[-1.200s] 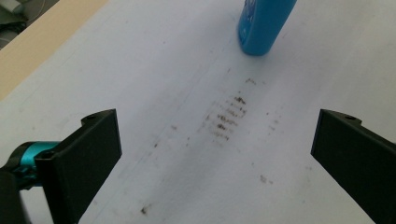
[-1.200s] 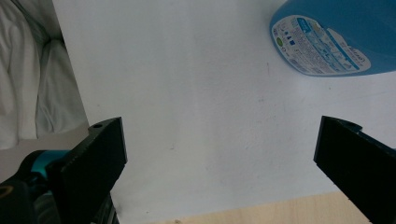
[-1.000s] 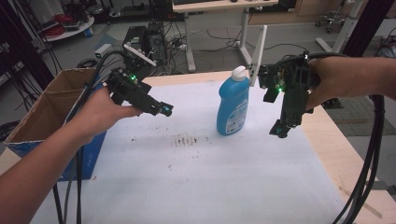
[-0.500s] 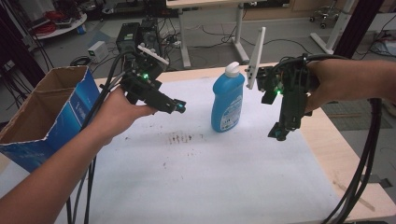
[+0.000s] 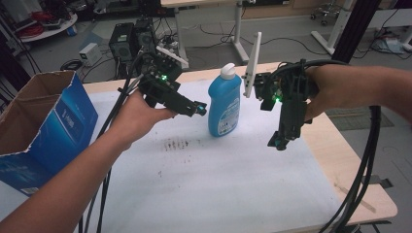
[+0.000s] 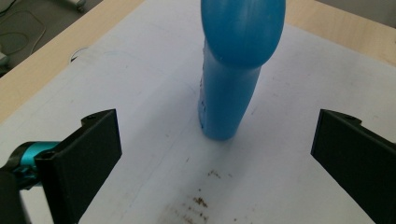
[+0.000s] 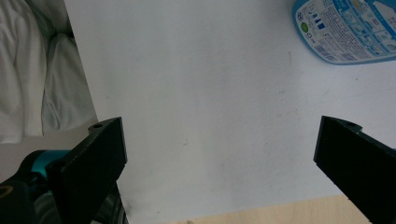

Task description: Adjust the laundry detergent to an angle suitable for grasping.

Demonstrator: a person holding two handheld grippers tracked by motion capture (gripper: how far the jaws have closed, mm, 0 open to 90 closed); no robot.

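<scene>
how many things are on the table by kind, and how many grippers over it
blue plastic bottle with white cap: 1
brown cardboard box with blue printed side, at the table's left edge: 1
handheld black grippers, left gripper and right gripper, both with fingers open: 2
total: 4

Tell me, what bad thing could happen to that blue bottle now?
The blue bottle stands upright and tall on a narrow base, so it might tip if the open left gripper bumps its side rather than closing squarely around it. The right gripper hangs open on the bottle's other side, pointing down at the table; if both close in together, they could perhaps knock into each other or push the bottle over.
</scene>
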